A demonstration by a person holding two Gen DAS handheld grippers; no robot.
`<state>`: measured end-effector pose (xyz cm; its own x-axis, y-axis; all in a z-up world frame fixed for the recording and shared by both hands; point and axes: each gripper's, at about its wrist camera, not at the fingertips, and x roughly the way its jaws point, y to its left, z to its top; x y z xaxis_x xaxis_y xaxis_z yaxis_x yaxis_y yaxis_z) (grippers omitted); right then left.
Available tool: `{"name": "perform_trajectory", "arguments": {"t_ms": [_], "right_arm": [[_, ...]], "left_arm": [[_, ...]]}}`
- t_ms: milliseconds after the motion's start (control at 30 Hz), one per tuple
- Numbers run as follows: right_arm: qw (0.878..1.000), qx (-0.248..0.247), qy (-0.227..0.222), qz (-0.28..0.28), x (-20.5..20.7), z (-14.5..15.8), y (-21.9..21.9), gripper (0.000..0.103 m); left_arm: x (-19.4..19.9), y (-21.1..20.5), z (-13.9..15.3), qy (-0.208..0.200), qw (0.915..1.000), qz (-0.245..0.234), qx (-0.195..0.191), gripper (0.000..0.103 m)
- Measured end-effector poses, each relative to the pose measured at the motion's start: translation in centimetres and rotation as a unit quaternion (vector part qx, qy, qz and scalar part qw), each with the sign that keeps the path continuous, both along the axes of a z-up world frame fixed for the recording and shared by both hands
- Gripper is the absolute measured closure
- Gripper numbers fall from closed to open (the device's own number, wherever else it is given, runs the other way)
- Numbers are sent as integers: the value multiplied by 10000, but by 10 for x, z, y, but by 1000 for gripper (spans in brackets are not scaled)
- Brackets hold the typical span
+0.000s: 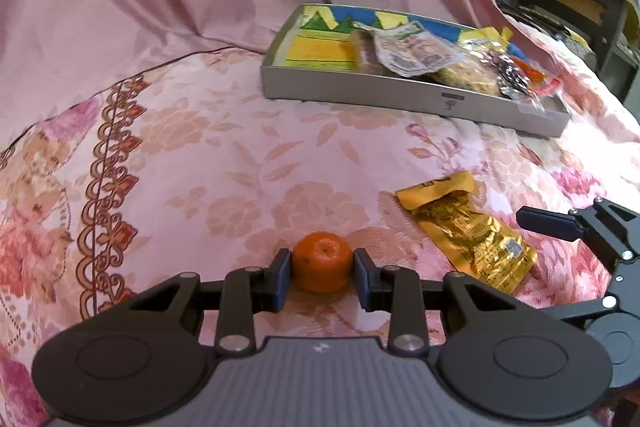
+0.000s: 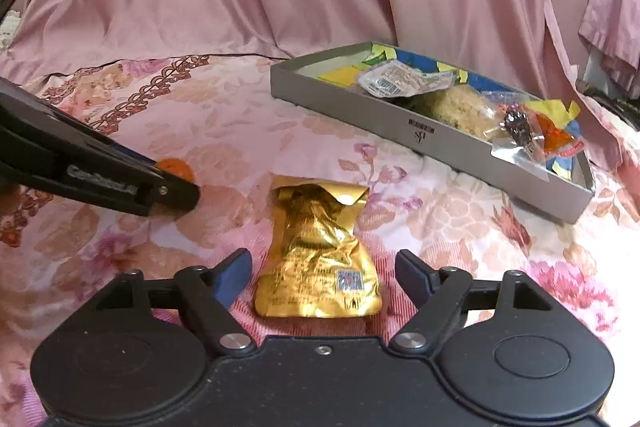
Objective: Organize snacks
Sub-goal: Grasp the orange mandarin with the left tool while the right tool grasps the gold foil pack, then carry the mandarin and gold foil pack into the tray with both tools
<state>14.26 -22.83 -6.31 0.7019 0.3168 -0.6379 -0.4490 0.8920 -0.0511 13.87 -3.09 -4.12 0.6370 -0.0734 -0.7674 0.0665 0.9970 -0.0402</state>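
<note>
The left gripper [image 1: 322, 277] is clamping its jaws on the orange [image 1: 322, 261], presumably for carrying to the tray [image 1: 400, 95] already holding snacks. The right gripper [image 2: 323, 277] is standing with jaws wide apart around the gold packet [image 2: 316, 251], lying untouched on the bed [image 1: 200, 155].

Your left gripper [image 1: 322, 277]: black linkage arms, silver pivot screws, dark-blue fingers [image 1: 282, 279], ribbed grey base plate. Right gripper [image 2: 323, 277]: same black build, blue fingers [image 2: 234, 277], smooth black base, one centre screw.
</note>
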Motion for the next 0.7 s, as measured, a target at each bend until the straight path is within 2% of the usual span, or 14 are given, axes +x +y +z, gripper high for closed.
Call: {"name": "perform_trajectory", "arguments": {"t_ms": [167, 267, 300, 333, 700], "right_arm": [[9998, 152, 26, -155, 8, -5, 1, 21], [9991, 336, 124, -226, 8, -7, 0, 32], [9991, 359, 116, -210, 7, -6, 1, 40], [9992, 329, 71, -193, 4, -5, 3, 43], [9991, 52, -373, -210, -1, 1, 6, 50]], "left_arm": [[2, 4, 0, -24, 9999, 121, 44, 67], [3, 4, -1, -37, 9999, 139, 55, 67], [3, 3, -1, -38, 9999, 138, 63, 67], [4, 3, -1, -41, 9999, 139, 74, 67], [19, 3, 14, -201, 9994, 297, 4, 67]]}}
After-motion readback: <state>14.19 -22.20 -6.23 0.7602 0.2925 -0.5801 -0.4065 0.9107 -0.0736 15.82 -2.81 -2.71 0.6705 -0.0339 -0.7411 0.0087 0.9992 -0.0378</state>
